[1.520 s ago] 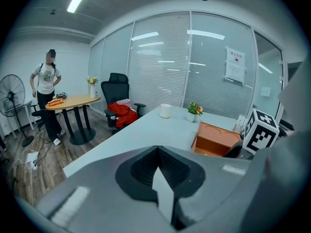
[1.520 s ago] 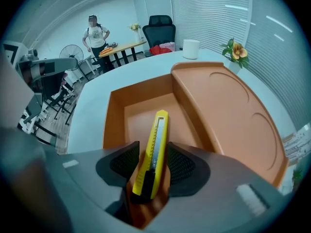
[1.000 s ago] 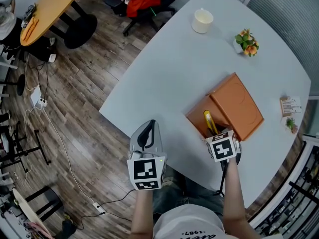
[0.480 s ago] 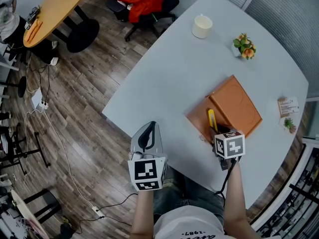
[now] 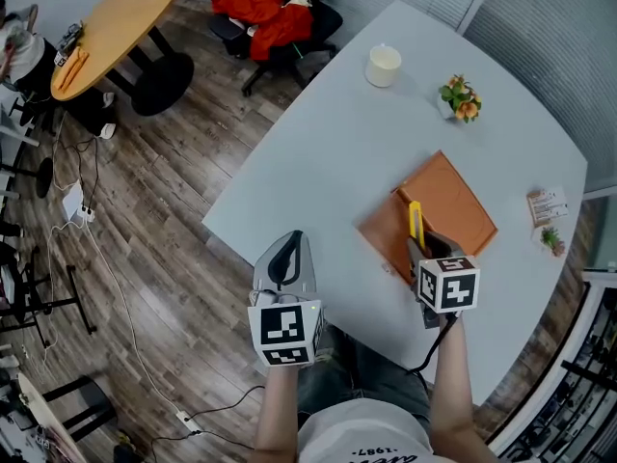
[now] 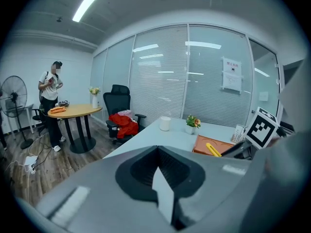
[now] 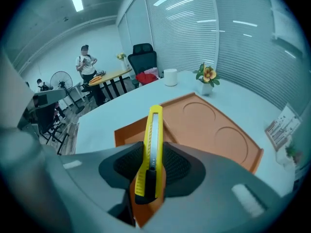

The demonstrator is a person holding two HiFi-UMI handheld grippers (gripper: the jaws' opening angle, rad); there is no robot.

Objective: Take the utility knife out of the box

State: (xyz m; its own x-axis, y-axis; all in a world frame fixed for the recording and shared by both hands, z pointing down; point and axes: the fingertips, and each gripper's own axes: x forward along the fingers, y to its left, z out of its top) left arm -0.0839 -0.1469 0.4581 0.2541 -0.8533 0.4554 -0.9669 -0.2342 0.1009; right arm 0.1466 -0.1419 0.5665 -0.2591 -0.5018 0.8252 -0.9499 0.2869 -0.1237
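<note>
The yellow utility knife (image 5: 415,222) (image 7: 153,140) stands clamped between the jaws of my right gripper (image 5: 421,249) (image 7: 151,171), its blade end pointing away over the open orange box (image 5: 461,204) (image 7: 214,125). The knife is held above the box's tray part (image 5: 384,231), near the table's front edge. My left gripper (image 5: 287,251) (image 6: 163,191) is shut with nothing in it, out beyond the table edge over the floor. In the left gripper view the knife (image 6: 213,149) and box (image 6: 201,143) lie to the right.
On the pale table (image 5: 328,152) stand a white cup (image 5: 384,66), a small flower pot (image 5: 458,99), a printed card (image 5: 547,205) and a tiny plant (image 5: 551,241). Off the table are a chair with red cloth (image 5: 270,8), a round wooden table (image 5: 106,27) and a person (image 6: 49,93).
My right gripper, shut on the knife, has risen and drawn the knife up from the box's tray. The left gripper has stayed where it was.
</note>
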